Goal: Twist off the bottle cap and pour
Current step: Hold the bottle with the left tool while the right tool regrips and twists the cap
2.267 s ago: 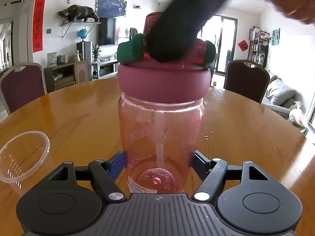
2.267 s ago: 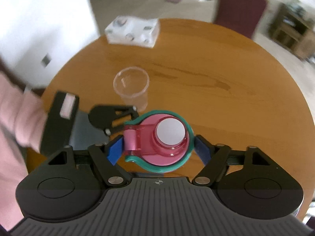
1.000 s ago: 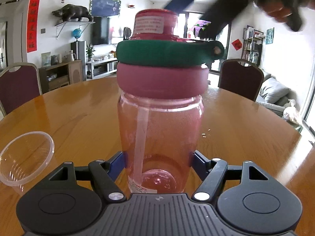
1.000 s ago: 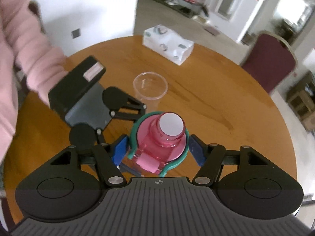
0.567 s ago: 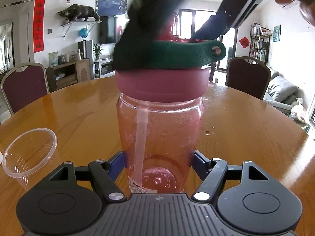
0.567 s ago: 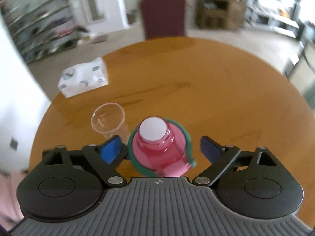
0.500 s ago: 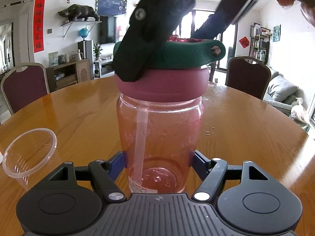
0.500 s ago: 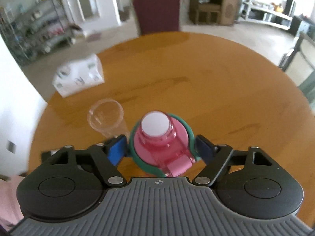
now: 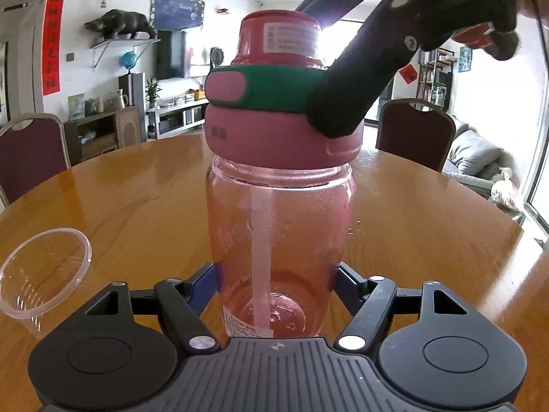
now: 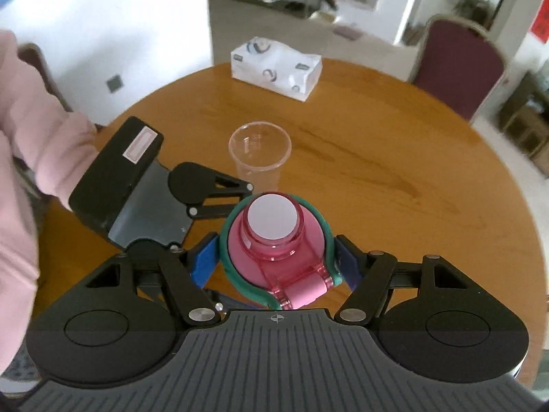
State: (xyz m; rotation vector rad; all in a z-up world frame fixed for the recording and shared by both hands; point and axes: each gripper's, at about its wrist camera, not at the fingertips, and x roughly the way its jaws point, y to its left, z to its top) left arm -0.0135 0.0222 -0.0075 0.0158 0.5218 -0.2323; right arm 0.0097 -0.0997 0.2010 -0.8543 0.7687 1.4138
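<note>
Pink bottle stands upright on round wooden table, center of left wrist view. Left gripper pinches btl's lower body, blue pads pressed on both sides.

Pink cap w/ green ring sits on btl's neck, not off. Right gripper comes down over it from above; blue pads at cap's 9 and 3 o'clock, cap between them. Jaws easing open slightly; pads look touching the green ring, gap not resolvable.

Clear plastic cup upright on table at 12 o'clock from cap in right wrist view, just beyond btl, apart from it. Tissue pack further on at 12, near table's far edge. Pink sleeve at 9 o'clock behind left gripper's body.
</note>
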